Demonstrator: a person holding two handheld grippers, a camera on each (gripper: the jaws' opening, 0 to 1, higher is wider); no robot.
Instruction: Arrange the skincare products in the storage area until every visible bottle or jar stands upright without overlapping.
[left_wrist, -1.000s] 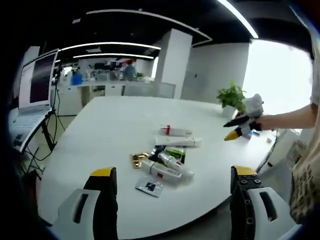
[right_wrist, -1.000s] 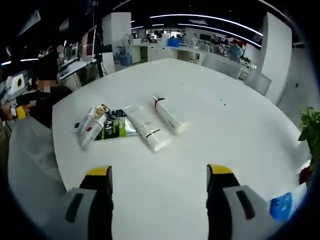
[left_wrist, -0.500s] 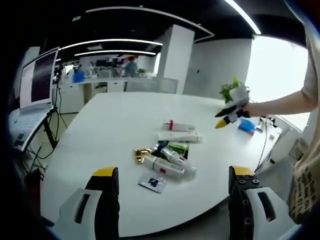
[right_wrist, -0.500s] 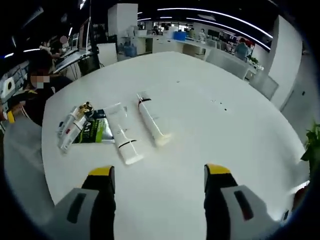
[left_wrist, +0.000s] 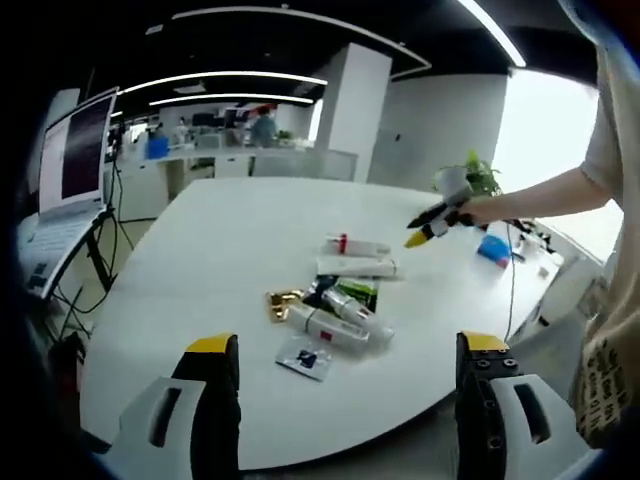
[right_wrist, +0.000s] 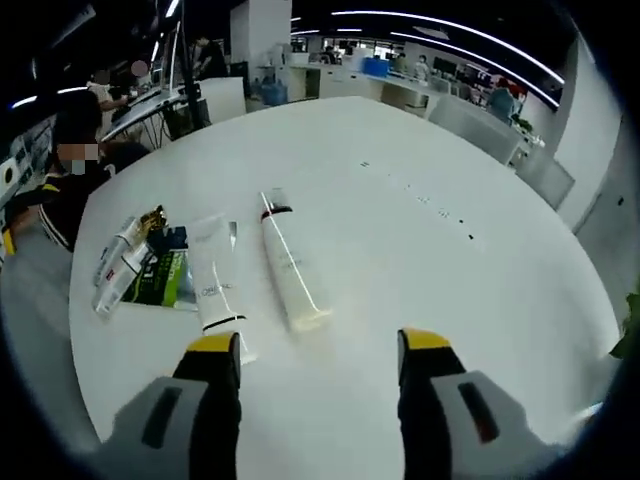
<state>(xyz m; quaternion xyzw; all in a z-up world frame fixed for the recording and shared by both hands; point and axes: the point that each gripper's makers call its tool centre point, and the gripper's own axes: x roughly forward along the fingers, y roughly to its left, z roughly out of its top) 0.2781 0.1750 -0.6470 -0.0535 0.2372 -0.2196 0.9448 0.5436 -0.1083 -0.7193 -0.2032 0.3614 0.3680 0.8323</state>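
Several skincare products lie flat in a cluster on the white table (left_wrist: 200, 260). In the left gripper view these are a red-capped tube (left_wrist: 352, 245), a white tube (left_wrist: 356, 266), a green-black packet (left_wrist: 347, 294), two white bottles (left_wrist: 335, 322), a gold-capped piece (left_wrist: 283, 300) and a small sachet (left_wrist: 303, 358). My left gripper (left_wrist: 347, 345) is open at the near table edge, well short of them. My right gripper (left_wrist: 428, 226) hovers beyond the tubes. In the right gripper view it (right_wrist: 319, 342) is open, just short of the red-banded tube (right_wrist: 288, 273) and the dark-capped tube (right_wrist: 213, 288). The packet (right_wrist: 165, 280) and bottles (right_wrist: 115, 270) lie further left.
A laptop on a stand (left_wrist: 70, 170) is off the table's left side. A potted plant (left_wrist: 478, 180) and a blue object (left_wrist: 494, 250) sit near the far right edge. A person's arm (left_wrist: 560, 195) reaches in from the right. Bare tabletop surrounds the cluster.
My right gripper has moved in over the table toward the two tubes, which now sit close before its jaws. My left gripper has barely moved. The products have not shifted.
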